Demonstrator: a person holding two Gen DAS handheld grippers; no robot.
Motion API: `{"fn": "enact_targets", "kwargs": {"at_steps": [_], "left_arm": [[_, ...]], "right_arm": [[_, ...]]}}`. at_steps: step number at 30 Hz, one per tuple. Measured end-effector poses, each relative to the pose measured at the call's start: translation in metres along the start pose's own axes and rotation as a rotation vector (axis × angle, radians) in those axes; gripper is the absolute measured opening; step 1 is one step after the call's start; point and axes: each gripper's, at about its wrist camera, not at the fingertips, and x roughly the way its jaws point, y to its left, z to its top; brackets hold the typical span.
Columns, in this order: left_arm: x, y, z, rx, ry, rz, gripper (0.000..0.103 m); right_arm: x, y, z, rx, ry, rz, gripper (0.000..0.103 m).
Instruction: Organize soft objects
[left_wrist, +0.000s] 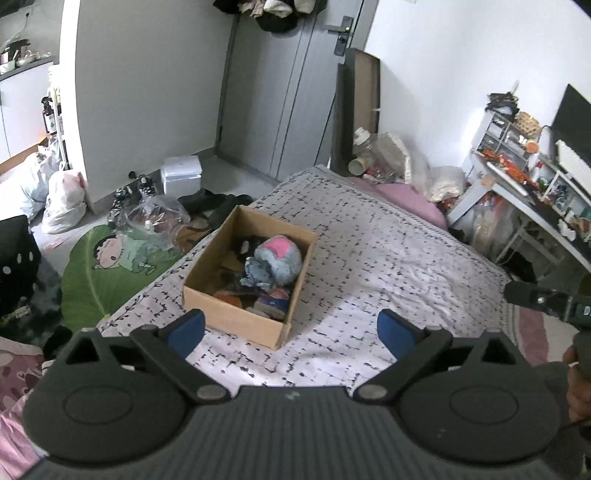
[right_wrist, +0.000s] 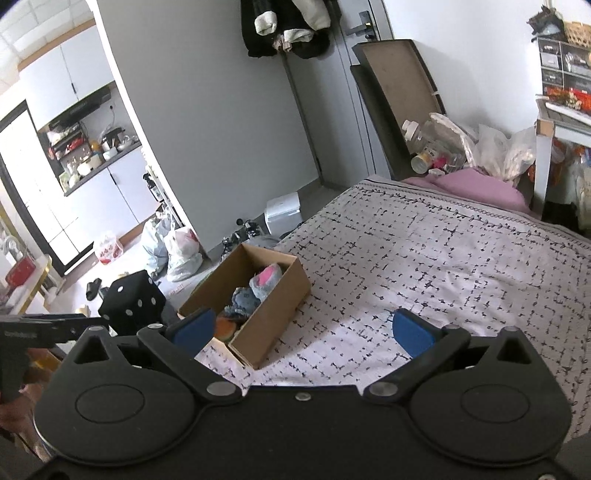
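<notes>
A cardboard box (left_wrist: 236, 317) stands on the bed near its left edge, also in the right wrist view (right_wrist: 275, 314). It holds several soft toys, with a grey plush with a pink patch (left_wrist: 279, 256) on top, seen too in the right wrist view (right_wrist: 264, 280). My left gripper (left_wrist: 291, 330) is open and empty, held above the bed just in front of the box. My right gripper (right_wrist: 303, 332) is open and empty, to the right of the box and above the bedspread. The right gripper's body shows at the left wrist view's right edge (left_wrist: 546, 301).
The bed has a white bedspread with black marks (left_wrist: 388, 266) and a pink pillow (right_wrist: 476, 186) at its far end. A black dice cushion (right_wrist: 131, 306), plastic bags (right_wrist: 177, 247) and a green cartoon rug (left_wrist: 110, 266) lie on the floor to the left. A cluttered desk (left_wrist: 528, 188) stands at the right.
</notes>
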Motion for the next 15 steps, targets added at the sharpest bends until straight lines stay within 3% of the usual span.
{"fn": "enact_targets", "kwargs": {"at_steps": [15], "left_arm": [[-0.042, -0.020, -0.021, -0.035, -0.034, 0.011, 0.099]], "right_arm": [[-0.032, 0.017, -0.013, -0.057, 0.008, -0.049, 0.103]]}}
